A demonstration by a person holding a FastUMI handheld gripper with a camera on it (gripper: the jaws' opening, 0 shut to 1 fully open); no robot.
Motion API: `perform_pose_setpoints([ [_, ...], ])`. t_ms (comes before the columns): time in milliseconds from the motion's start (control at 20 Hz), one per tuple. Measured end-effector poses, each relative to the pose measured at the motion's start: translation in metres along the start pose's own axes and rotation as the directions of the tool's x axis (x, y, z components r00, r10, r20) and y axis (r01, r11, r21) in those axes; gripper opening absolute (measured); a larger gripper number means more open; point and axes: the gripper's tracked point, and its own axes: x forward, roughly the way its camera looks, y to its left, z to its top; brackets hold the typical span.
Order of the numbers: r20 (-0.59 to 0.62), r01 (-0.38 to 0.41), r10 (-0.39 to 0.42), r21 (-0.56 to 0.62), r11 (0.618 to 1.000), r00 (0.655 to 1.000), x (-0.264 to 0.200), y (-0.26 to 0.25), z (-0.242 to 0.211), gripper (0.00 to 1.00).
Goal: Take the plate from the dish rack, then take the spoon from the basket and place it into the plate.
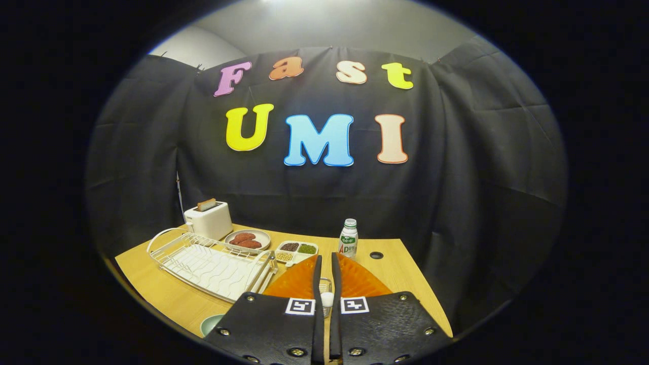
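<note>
Two fingers of the gripper (324,274) stand nearly together, with only a thin gap between them, and in that gap a white spoon (327,298) shows, its rounded end near the finger bases. Whether both fingers press on it is hard to make out. Behind the spoon, seen through the same gap, is a bit of a wire basket (325,285).

An orange plate (355,281) with a ribbed face rises on either side of the fingers, close in front of the camera, and whether it stands or lies flat I cannot tell. The white wire dish rack (210,263) sits along the left edge of the wooden table (400,274), its slots bare. At the table's back left corner stands a white toaster (209,219) with a slice in its slot. Beside it, along the back edge, are a round dish (248,239) with reddish-brown pieces, then a white divided tray (296,250) of beans and grains, then a small white bottle (348,238) with a green cap. A pale green bowl (211,323) peeks out at the near left edge, beside the gripper's body.
</note>
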Motion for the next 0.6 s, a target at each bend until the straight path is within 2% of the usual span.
perform_pose_setpoints([
  [400,-0.084,-0.008,0.007,-0.004,1.0,0.996,-0.027,0.012,-0.017,0.04],
  [600,-0.129,-0.045,0.044,-0.007,0.999,0.991,-0.035,0.035,-0.035,0.04],
])
